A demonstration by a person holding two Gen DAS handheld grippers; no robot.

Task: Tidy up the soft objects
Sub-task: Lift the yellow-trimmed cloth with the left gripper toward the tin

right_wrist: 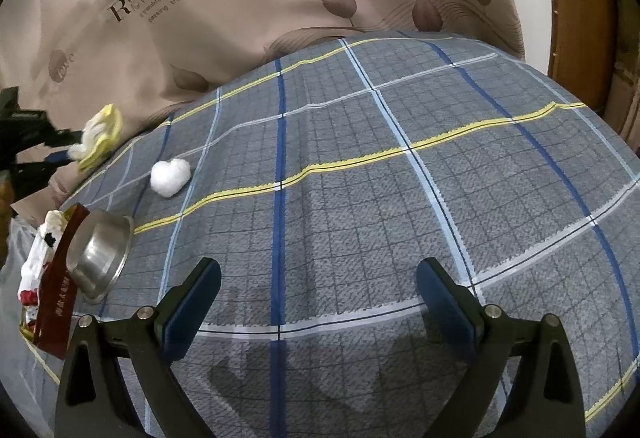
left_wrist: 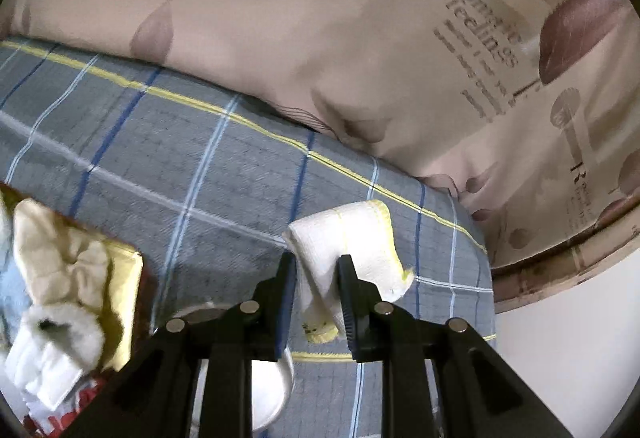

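Both pads of the left gripper (left_wrist: 316, 270) pinch the yellow-edged cloth (left_wrist: 352, 238); carry it clear toward the box (left_wrist: 124, 278) at 9 o'clock, keeping the right gripper (right_wrist: 320, 286) spread.

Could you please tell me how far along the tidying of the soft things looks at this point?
Done: several soft items already sit in the box. In hand: the left claw is shut on a cloth, lifted off the bed. Left: a white ball lies on the bed; the right claw is open, empty.
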